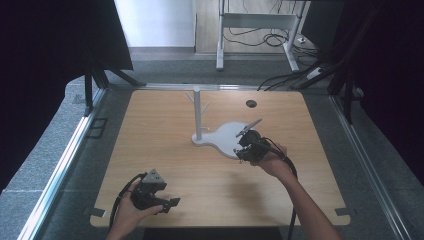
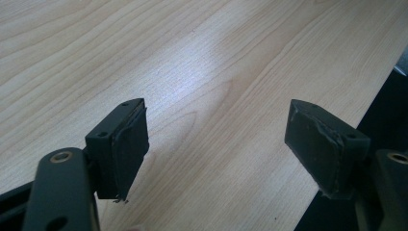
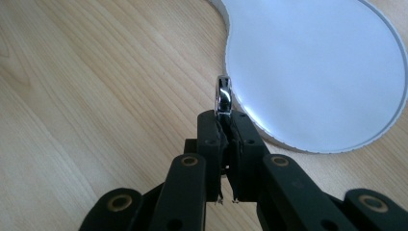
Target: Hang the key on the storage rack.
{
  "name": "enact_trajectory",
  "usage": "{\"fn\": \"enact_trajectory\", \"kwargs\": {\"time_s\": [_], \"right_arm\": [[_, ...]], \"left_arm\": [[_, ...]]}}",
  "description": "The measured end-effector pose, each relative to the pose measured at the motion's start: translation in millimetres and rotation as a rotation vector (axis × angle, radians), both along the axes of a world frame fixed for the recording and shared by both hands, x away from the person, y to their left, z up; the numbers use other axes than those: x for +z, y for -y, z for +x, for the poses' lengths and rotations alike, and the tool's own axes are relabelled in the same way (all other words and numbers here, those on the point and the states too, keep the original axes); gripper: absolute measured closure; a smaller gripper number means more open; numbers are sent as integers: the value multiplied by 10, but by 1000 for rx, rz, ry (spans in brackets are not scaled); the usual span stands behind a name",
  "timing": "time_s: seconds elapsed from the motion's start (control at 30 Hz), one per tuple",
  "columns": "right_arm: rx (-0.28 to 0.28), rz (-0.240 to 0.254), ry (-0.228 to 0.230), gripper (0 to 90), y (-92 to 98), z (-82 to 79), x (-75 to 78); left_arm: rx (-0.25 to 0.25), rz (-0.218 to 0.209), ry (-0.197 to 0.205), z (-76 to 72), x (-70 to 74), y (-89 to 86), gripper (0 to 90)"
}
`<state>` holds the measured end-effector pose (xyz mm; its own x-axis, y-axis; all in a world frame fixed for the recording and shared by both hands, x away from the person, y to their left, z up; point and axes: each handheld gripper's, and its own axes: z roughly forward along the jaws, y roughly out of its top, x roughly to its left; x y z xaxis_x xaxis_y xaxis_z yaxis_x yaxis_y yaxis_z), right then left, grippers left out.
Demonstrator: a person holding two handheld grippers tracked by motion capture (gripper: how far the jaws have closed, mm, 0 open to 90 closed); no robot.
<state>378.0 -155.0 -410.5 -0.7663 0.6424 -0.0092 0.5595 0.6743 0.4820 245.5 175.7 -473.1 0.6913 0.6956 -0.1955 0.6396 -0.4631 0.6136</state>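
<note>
While the left tool [image 1: 167,204] rests low at the near left of the wooden table [image 1: 165,150] with jaws wide and nothing between them, the right tool [image 3: 224,120] pinches a small shiny metal ring [image 3: 223,95] edge-on, just above the near rim of the white stand base [image 3: 312,72]. White branched post [image 1: 198,112] upright on that base.

The left hand-held gripper [image 2: 216,144] holds its black jaws wide apart above the wooden table [image 2: 202,62], near its edge.
</note>
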Motion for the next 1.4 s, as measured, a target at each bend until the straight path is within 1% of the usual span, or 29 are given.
{"fn": "enact_trajectory", "kwargs": {"time_s": [0.3,0.67,0.8,0.83,1.17,1.2,1.4], "right_arm": [[3,2,-3,846,-49,75,33],[3,4,9,846,-139,146,96],[5,11,7,846,-175,198,143],[8,22,10,846,-179,212,151],[0,30,16,846,-272,305,242],[5,29,19,846,-279,320,245],[-7,28,16,846,-325,399,243]], "left_arm": [[-1,1,-1,4,-4,0,239],[0,-1,0,3,-1,-5,238],[-1,0,1,4,-1,-10,238],[-1,1,1,4,0,-11,238],[-1,0,1,2,4,-11,239],[0,-2,1,1,3,-9,239],[-1,-2,0,4,4,-16,239]]}}
